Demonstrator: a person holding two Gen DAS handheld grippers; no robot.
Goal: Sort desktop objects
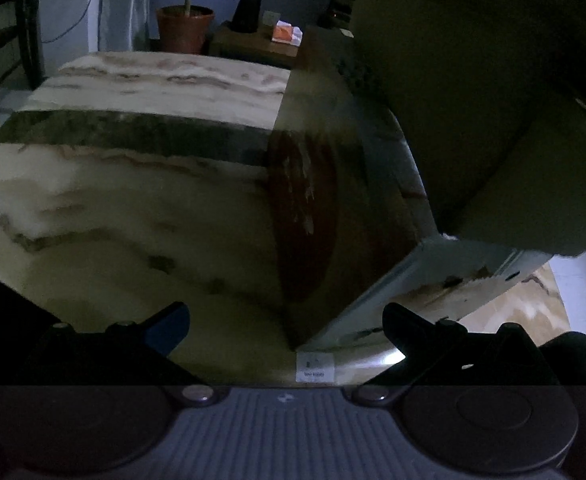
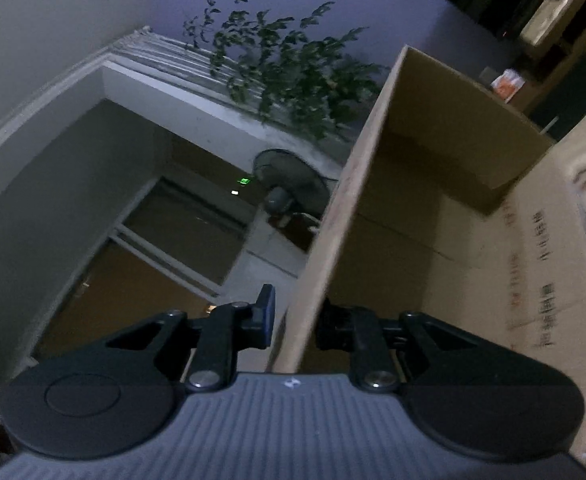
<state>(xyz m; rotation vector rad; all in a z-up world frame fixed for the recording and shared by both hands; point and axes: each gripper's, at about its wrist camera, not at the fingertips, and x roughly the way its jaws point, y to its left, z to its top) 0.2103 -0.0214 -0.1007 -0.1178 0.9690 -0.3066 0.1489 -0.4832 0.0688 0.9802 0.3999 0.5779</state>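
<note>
1. Grippers: two, one per wrist view. The left gripper (image 1: 287,330) stands with its jaws spread wide above the marble table (image 1: 133,208), nothing between them.
2. The right gripper (image 2: 297,316) is clamped on the upright flap (image 2: 357,184) of one cardboard box (image 2: 493,248); one finger (image 2: 263,316) lies outside the flap, the other inside.
3. Cardboard box: one. The right view looks into its brown interior with printed lettering on a wall; the left view shows only a dark cardboard mass (image 1: 493,80) at upper right, blurred.
4. Left view only: one terracotta pot (image 1: 185,26), one wooden side stand (image 1: 253,46) bearing a dark speaker (image 1: 249,6) and an orange packet (image 1: 285,34), one grey-white box (image 1: 433,284) lying on the table.
5. Right view only: one leafy plant (image 2: 285,68), one standing fan (image 2: 289,188), windows.
</note>
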